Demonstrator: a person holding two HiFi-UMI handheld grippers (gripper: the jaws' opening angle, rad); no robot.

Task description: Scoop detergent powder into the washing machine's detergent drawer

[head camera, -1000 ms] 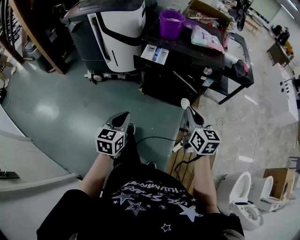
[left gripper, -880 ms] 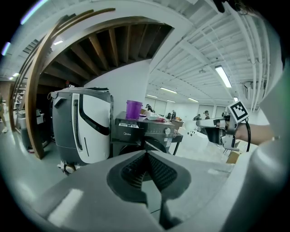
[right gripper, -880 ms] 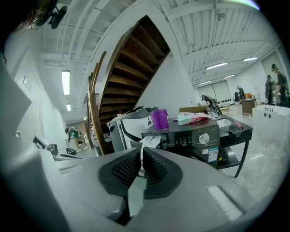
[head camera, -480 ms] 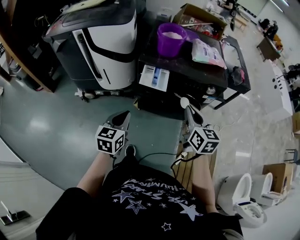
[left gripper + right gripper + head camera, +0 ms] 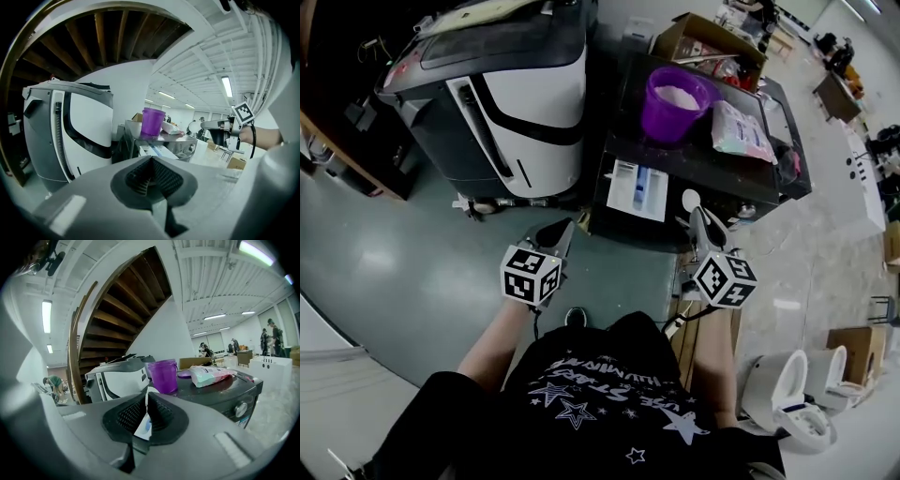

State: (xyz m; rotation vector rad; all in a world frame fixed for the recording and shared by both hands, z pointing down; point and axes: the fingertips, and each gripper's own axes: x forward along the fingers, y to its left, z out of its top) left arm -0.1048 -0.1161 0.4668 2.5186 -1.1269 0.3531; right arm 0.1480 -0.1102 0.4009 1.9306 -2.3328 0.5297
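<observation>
Right claw (image 5: 703, 220) was clamped on the white scoop (image 5: 691, 200): handle pinched between the pads, long axis in line with the claw, bowl pointing ahead at the washing machine (image 5: 708, 161). Left claw (image 5: 557, 234) had its jaws pressed together, nothing between. The detergent drawer (image 5: 637, 190) jutted open at the front's left end. The purple tub (image 5: 675, 103) of powder stood on top by the left edge. Grey-green floor (image 5: 412, 253), big open hall.

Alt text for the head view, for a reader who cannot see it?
A person faces a dark washing machine with its detergent drawer pulled open, a hand-held gripper in each hand. The right hand-held gripper clamps a white scoop; the left hand-held gripper is shut on nothing. A purple tub of powder and a pouch sit on the machine.
</observation>
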